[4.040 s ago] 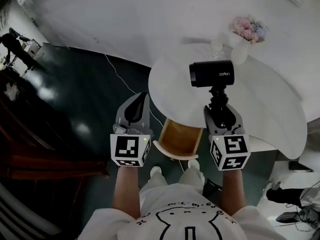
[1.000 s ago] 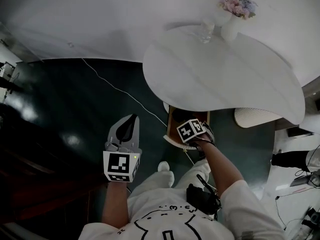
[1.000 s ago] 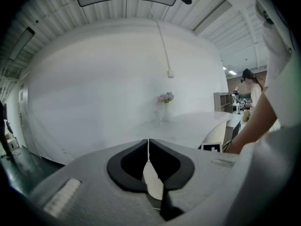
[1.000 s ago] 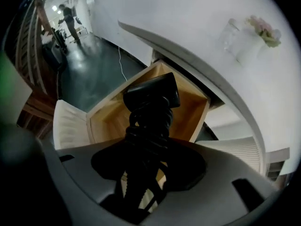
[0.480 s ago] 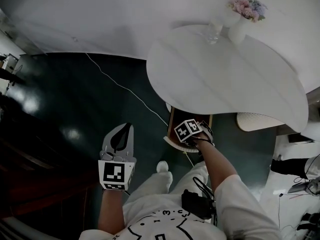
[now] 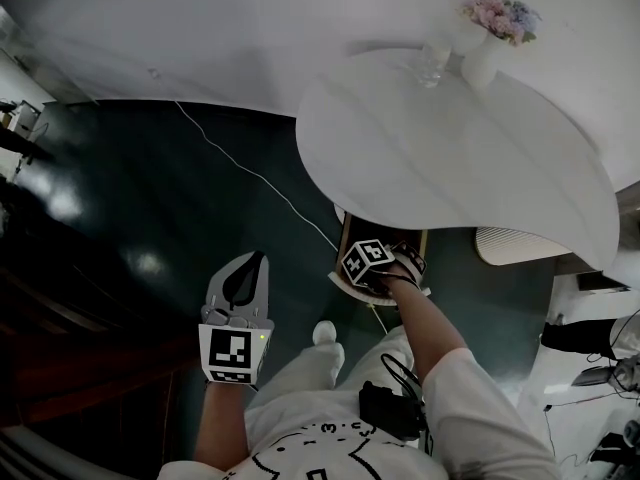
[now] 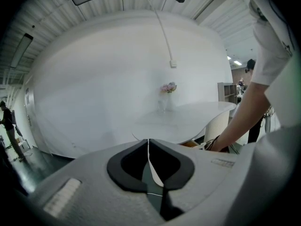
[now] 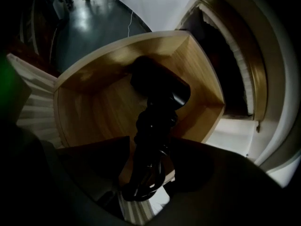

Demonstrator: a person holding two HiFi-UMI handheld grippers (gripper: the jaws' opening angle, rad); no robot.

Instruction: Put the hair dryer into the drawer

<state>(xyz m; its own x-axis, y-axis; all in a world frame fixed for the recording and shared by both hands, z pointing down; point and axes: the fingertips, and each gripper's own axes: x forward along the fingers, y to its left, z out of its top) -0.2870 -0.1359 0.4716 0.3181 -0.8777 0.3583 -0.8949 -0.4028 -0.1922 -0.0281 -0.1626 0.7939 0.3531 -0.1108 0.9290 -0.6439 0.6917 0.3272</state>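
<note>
Right gripper [image 8: 150,149] has just been spreading its jaws, and they now stand wide on either side of the hair dryer's handle, which is wrapped in its cord. As far as I can judge in the dim light, the pads no longer press on it, so I read this as the release. The hair dryer [image 8: 157,86] was held up over the white table [image 6: 450,158] a few seconds ago. Now its black barrel lies on the wooden floor of the pulled-out drawer [image 8: 89,107], under the table's edge, with the handle pointing back up between my jaws. From the head view I see only the marker cube and forearm reaching steeply down into the drawer.

Left gripper [image 7: 148,147] is clenched on nothing, hanging over the dark floor well apart from the drawer.

For the task, I judge the placing essentially done. What remains is lifting the right gripper straight out without snagging the cord.
</note>
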